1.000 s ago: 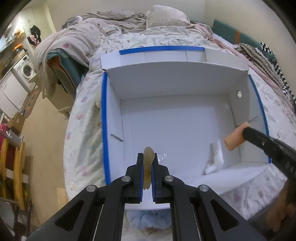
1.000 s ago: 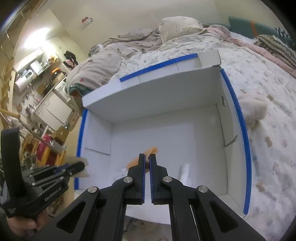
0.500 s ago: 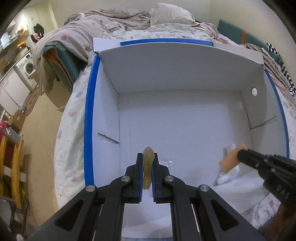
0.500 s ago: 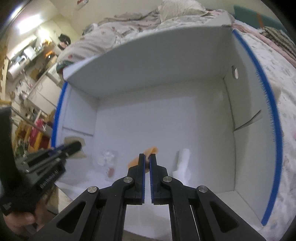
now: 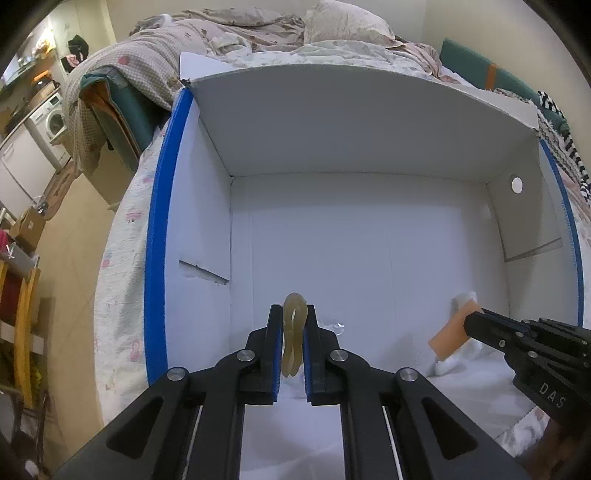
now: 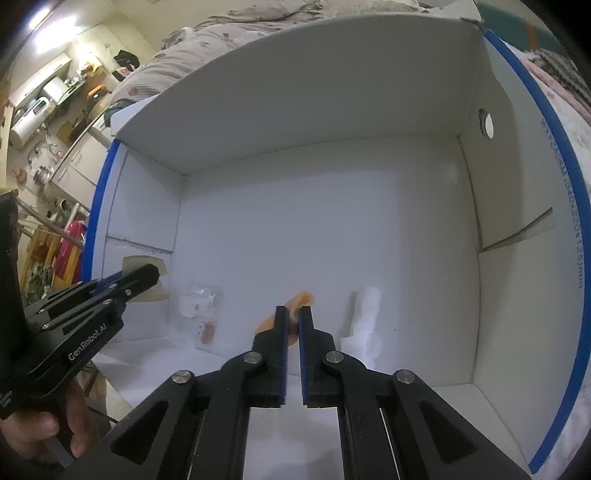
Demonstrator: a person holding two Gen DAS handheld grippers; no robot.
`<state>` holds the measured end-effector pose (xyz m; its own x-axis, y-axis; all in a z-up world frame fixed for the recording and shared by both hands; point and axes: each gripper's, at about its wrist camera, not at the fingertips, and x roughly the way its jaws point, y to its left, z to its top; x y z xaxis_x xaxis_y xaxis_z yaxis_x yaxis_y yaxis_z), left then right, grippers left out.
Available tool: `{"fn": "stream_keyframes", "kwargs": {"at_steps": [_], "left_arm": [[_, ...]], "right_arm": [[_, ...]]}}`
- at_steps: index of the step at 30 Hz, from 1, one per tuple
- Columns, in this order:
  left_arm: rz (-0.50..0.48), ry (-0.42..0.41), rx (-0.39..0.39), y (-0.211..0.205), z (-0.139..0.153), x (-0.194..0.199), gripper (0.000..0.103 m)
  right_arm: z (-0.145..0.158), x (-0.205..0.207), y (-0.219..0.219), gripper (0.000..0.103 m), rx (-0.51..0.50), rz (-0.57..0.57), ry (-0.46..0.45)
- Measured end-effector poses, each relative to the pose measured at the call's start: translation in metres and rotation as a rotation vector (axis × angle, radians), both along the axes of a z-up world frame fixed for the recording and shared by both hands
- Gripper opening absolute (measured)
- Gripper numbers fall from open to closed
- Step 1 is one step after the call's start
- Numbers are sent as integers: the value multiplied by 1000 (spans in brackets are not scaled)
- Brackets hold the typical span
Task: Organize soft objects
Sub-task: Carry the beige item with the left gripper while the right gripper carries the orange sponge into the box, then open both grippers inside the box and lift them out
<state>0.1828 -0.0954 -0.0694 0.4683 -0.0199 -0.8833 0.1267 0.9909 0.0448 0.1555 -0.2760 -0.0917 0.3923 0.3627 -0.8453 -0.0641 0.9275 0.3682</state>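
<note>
A white cardboard box (image 5: 207,206) with blue-taped edges lies open on the bed; it also shows in the right wrist view (image 6: 517,295). My left gripper (image 5: 293,317) is shut on a tan soft piece (image 5: 294,332), inside the box near its front left. My right gripper (image 6: 293,314) is shut on an orange soft piece (image 6: 273,321), low over the box floor at the front right; this piece shows in the left wrist view (image 5: 448,338). A white rolled sock (image 6: 364,321) lies on the floor just right of the right gripper. A clear plastic packet (image 6: 201,310) lies between the grippers.
The box sits on a floral bed cover (image 5: 122,277) with rumpled bedding and a pillow (image 5: 343,26) behind it. Left of the bed are the floor, a washing machine (image 5: 51,122) and cluttered shelves (image 6: 55,96). Striped cloth (image 5: 561,147) lies to the right.
Both grippers have moved forward and down into the box, still shut on their pieces. The box now fills both views.
</note>
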Motion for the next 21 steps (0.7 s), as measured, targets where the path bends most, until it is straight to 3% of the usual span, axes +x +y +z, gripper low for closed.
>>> {"fn": "stream_keyframes", "kwargs": {"at_steps": [6, 12, 14, 15, 17, 18, 19, 21], "left_arm": [[-8, 2, -9, -1, 0, 0, 13], [4, -12, 2, 2, 1, -1, 20], [15, -8, 2, 3, 0, 1, 21], [15, -8, -1, 5, 0, 2, 22], [12, -6, -1, 4, 1, 2, 25], [6, -6, -6, 4, 2, 0, 29], [-2, -9, -5, 3, 3, -1, 32], [-13, -36, 20, 1, 8, -7, 63]], "right_arm": [[-3, 1, -9, 7, 7, -30, 15], [-2, 3, -10, 14, 21, -49, 17], [0, 4, -7, 21, 9, -48, 11], [0, 3, -8, 30, 5, -52, 9], [3, 0, -9, 51, 12, -66, 0], [6, -2, -10, 70, 20, -76, -10], [8, -3, -12, 76, 24, -87, -22], [11, -5, -14, 76, 24, -100, -36]]}}
